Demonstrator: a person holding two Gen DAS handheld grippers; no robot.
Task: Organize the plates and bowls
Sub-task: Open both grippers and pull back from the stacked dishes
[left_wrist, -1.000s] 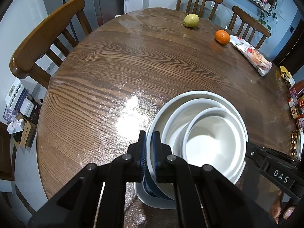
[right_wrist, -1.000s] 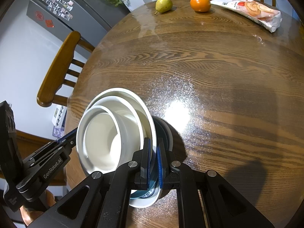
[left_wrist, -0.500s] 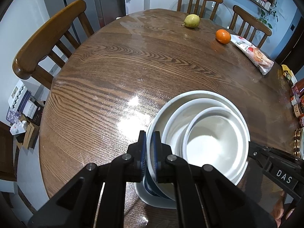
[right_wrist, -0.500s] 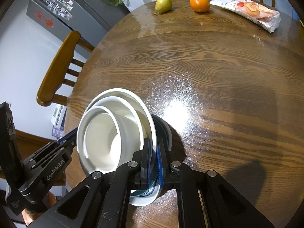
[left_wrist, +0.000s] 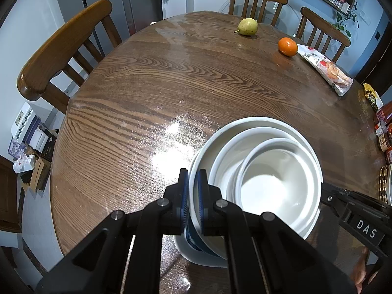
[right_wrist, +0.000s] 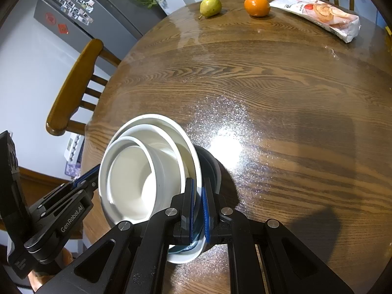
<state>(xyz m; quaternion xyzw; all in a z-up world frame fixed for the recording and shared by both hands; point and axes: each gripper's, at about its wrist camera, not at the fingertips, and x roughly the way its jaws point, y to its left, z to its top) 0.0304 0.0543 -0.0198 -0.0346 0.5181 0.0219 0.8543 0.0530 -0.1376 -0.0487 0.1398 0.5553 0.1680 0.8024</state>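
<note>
Where fingers (left_wrist: 184, 196) clamp the bowl stack (left_wrist: 269, 171) — lower dishes hidden.

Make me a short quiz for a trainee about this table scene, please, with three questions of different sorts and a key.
1. True or false: the left gripper and the right gripper clamp opposite sides of the largest white bowl's rim.
2. How many white bowls are nested together?
3. Which lies nearest the snack packet? A) pear B) orange C) bowls

Key: 1 true; 2 three; 3 B.
</note>
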